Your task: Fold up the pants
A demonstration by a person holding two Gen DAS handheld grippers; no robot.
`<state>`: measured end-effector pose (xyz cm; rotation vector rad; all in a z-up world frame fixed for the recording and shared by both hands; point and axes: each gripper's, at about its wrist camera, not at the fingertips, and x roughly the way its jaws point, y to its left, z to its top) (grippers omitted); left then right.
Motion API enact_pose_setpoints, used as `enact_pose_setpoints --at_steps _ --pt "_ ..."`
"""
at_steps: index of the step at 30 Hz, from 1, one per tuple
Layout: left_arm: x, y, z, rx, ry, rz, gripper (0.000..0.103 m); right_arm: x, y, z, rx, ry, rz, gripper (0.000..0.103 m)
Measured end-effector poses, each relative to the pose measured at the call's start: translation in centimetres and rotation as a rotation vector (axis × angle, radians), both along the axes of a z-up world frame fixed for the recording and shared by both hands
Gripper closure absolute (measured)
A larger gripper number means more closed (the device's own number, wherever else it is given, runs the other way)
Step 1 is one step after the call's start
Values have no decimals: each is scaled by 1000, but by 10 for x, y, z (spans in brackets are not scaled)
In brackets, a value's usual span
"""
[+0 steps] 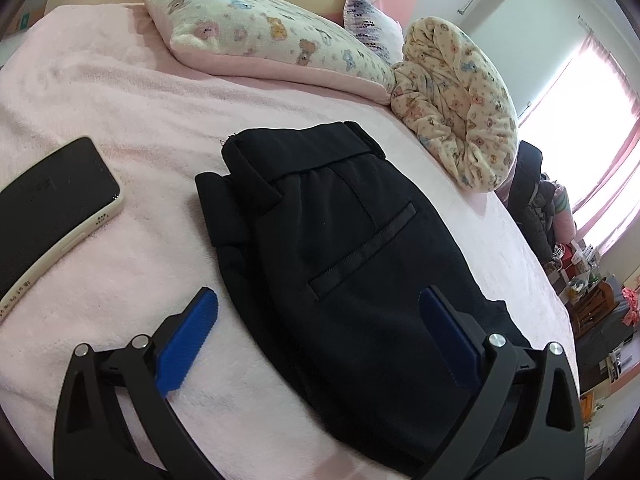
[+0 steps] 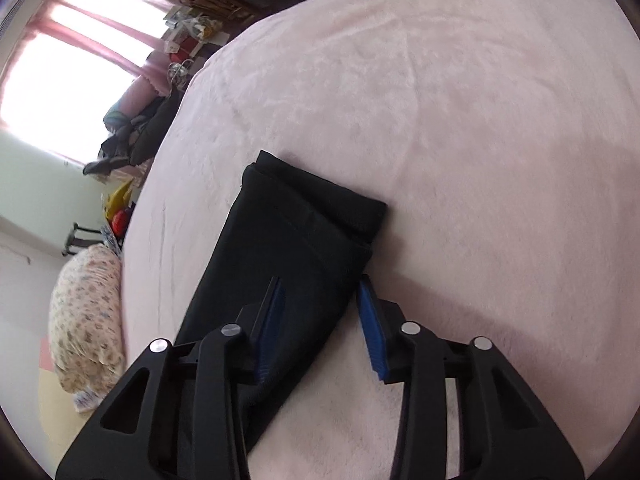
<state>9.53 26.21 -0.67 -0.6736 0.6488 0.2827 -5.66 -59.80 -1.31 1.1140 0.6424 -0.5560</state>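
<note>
Black pants [image 1: 352,264] lie folded into a compact stack on the pink bed cover, waistband toward the pillows and a welt pocket facing up. My left gripper [image 1: 320,304] is open, hovering just above the stack's near end, its jaws wide on either side. In the right wrist view the pants [image 2: 296,256] show as a long folded bundle. My right gripper [image 2: 320,292] is open above the bundle's right edge, holding nothing.
A phone [image 1: 52,208] in a pale case lies on the pink cover [image 1: 140,128] left of the pants. Two bear-print pillows [image 1: 256,36] and a rolled blanket [image 1: 460,112] sit at the head. The bed's edge and cluttered furniture [image 1: 592,300] are at right.
</note>
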Motion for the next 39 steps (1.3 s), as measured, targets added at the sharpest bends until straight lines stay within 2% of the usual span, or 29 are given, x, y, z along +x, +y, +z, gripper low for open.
enact_pose_setpoints --at_steps 5,6,7,9,12,14,16,19,20,21,26,27,28,30,31,34,39 --pt "3 -2 0 16 12 -1 2 1 1 3 -52 8 21 70" --pt "3 -2 0 18 13 -1 2 4 0 1 -56 18 28 76" --pt "4 -3 0 18 14 -1 2 7 0 0 -73 33 39 100" --pt "4 -3 0 20 14 -1 2 13 4 12 -142 37 62 100" --pt "4 -2 -1 27 16 -3 2 16 9 46 -276 -47 68 100" --pt "5 -4 -1 30 18 -1 2 14 7 55 -314 -70 55 100" --pt "5 -4 -1 32 19 0 2 13 1 43 -293 -35 36 100" --pt "4 -4 -1 30 18 3 2 11 -7 1 -205 76 31 100" --pt "4 -4 -1 29 18 2 2 10 -7 -8 -182 81 34 100" --pt "4 -3 -1 24 16 0 2 4 -7 -14 -164 44 27 100" --pt "3 9 -1 -43 -15 -25 2 -5 -7 -5 -108 46 63 87" --pt "2 13 -1 -71 -30 -32 2 -10 -6 -2 -108 34 53 80" --pt "1 17 0 -98 -48 -38 2 -19 -4 4 -120 12 30 64" --pt "-2 27 -1 -167 -92 -54 2 -33 7 15 -166 -34 -5 46" --pt "-5 37 -2 -223 -125 -60 2 -36 13 19 -188 -58 -11 46" --pt "-9 54 -4 -321 -193 -78 2 -46 36 25 -236 -148 8 46" --pt "-3 59 -4 -327 -176 -116 6 -37 72 24 -224 -276 104 46"
